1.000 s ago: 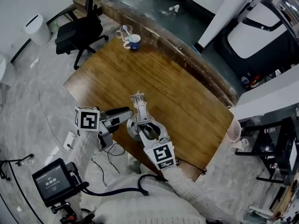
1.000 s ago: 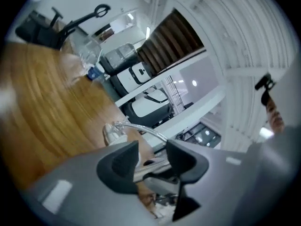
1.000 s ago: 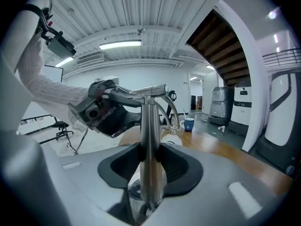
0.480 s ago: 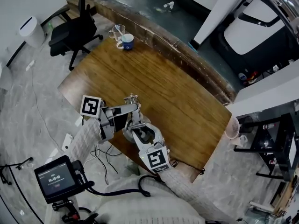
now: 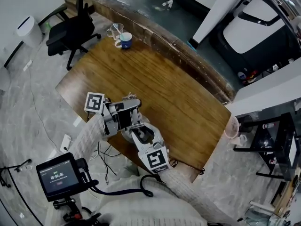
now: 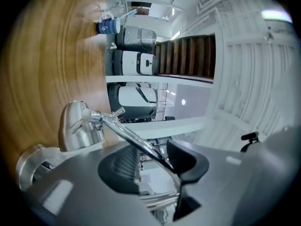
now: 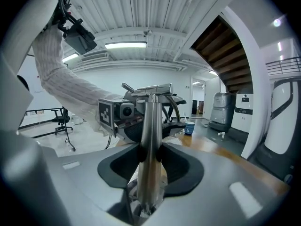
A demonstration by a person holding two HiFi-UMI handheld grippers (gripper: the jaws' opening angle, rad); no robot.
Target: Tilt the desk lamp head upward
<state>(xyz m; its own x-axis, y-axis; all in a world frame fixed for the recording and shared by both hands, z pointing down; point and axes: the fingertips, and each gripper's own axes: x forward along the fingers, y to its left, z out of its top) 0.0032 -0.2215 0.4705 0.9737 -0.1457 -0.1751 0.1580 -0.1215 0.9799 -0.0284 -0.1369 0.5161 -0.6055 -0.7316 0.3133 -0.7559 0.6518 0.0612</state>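
A chrome desk lamp [image 5: 132, 99] stands near the front edge of the wooden table [image 5: 178, 102]. My right gripper [image 5: 141, 132] is shut on its upright post [image 7: 150, 140], with both pads pressed against it. My left gripper [image 5: 133, 115] has come in from the left at the top of the lamp. In the left gripper view the thin chrome arm [image 6: 136, 140] runs between the jaws, which stand much wider than the arm and are opening. The bell-shaped lamp head [image 6: 77, 126] sits just beyond them. The round base [image 6: 28, 166] shows at the lower left.
At the far corner of the table stand a blue mug [image 5: 125, 40] and a glass cup [image 5: 114, 30]. A black office chair [image 5: 70, 32] is beyond that corner. Cables lie on the floor to the left of a small screen on a stand [image 5: 59, 175]. A mesh basket [image 5: 231, 127] sits by the table's right edge.
My left gripper has moved right, from beside the lamp onto its top, so the arm now lies between its jaws. My right gripper has kept its hold on the post.
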